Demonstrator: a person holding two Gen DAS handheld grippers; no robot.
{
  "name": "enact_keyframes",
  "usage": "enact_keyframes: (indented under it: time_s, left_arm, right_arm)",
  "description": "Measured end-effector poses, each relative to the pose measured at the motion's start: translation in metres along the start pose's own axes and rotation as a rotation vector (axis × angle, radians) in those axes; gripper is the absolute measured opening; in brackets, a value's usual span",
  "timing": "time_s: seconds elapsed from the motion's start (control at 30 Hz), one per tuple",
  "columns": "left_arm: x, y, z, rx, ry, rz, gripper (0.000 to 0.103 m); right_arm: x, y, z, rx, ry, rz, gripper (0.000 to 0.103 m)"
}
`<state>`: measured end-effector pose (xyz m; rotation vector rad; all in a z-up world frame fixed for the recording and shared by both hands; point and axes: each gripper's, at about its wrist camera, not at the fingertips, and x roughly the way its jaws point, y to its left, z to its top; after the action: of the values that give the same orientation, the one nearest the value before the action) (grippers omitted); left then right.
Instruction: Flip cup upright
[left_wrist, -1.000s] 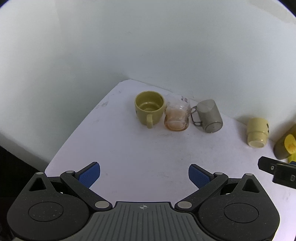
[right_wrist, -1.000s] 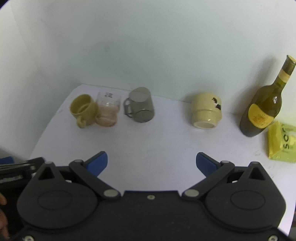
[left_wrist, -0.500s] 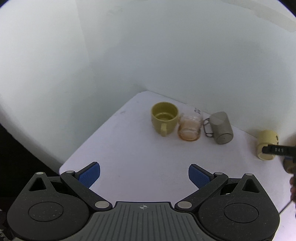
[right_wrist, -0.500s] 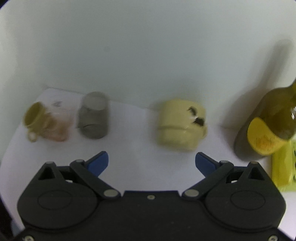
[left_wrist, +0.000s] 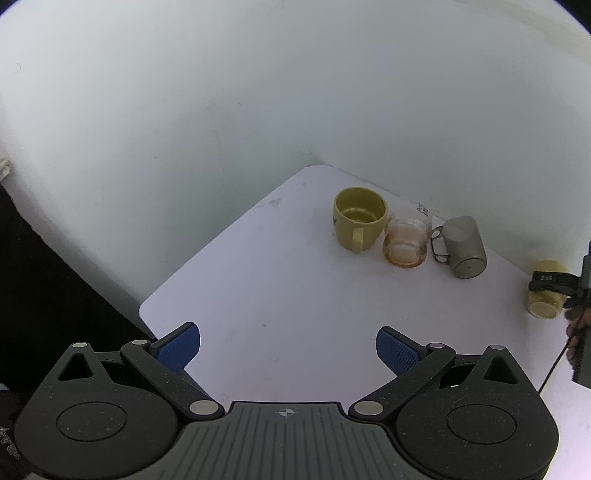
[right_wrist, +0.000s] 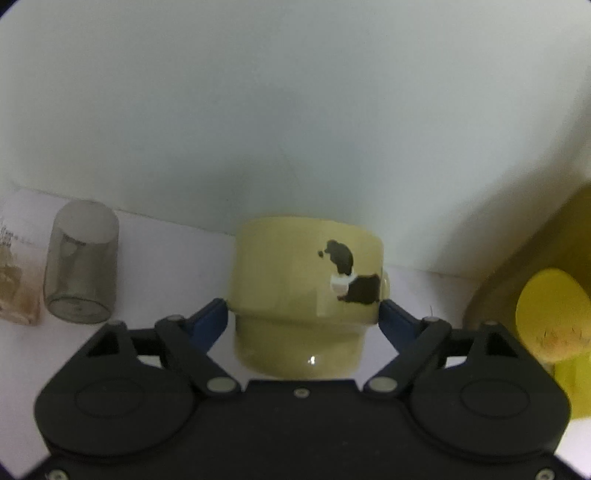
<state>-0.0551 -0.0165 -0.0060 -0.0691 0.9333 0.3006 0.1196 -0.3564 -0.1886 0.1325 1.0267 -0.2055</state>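
A pale yellow cup (right_wrist: 295, 291) with a black-and-white figure on its side stands upside down on the white table. My right gripper (right_wrist: 304, 314) is open, and its blue fingers (right_wrist: 210, 317) sit on either side of the cup, close to or touching its wall. The cup also shows in the left wrist view (left_wrist: 545, 291) at the far right, with the right gripper's finger across it. My left gripper (left_wrist: 288, 347) is open and empty, held above the table's near left corner.
An upright yellow mug (left_wrist: 358, 221), a clear glass (left_wrist: 406, 242) and an upside-down grey metal cup (left_wrist: 463, 245) stand in a row by the back wall. A dark bottle with a yellow label (right_wrist: 550, 310) stands right of the pale cup. The table edge (left_wrist: 147, 314) is near my left gripper.
My right gripper has moved forward until the pale yellow cup sits between its fingers. My left gripper has drawn back and to the left, away from the cups.
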Motion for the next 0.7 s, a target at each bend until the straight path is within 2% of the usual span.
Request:
enact_keyframes:
  time_s: [0.13,0.33,0.63,0.7]
  left_arm:
    - [0.008,-0.004,0.008,0.038,-0.007,-0.017,0.103]
    - [0.016,-0.005,0.017,0.043,-0.010,-0.042,0.103]
    - [0.032,0.012,0.015,0.066,0.003,-0.067,0.103]
    - [0.035,0.017,0.014,0.071,-0.001,-0.066,0.103]
  right_arm:
    - [-0.008,0.012,-0.011,0.006,0.051,0.008,0.086]
    - [-0.029,0.049,-0.050,-0.024,0.103,0.022,0.086]
    - [-0.063,0.144,-0.111,-0.113,0.162,0.066,0.087]
    - [-0.067,0.171,-0.114,-0.124,0.189,0.070,0.087]
